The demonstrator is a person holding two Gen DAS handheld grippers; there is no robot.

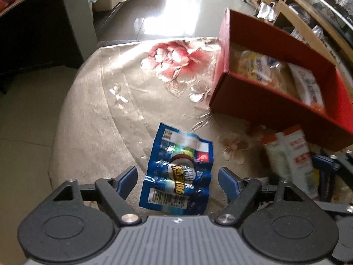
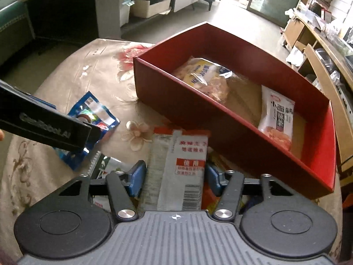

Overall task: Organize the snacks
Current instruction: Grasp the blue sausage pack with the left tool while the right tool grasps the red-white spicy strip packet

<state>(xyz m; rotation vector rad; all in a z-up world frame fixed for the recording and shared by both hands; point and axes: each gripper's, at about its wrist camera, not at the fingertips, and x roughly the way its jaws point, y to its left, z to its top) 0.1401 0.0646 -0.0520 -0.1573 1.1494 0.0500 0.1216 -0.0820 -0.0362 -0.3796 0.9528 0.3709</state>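
The left tool (image 1: 177,176) hangs spread over a blue packet (image 1: 178,172), while the right tool (image 2: 175,176) pinches a white packet (image 2: 178,165) beside the red box (image 2: 220,114).

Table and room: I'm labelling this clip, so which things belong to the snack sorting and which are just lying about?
Job:
red box
blue packet
grey packet
yellow bag and white bag, both in the box

Lying about:
cardboard box on the floor
wooden shelf
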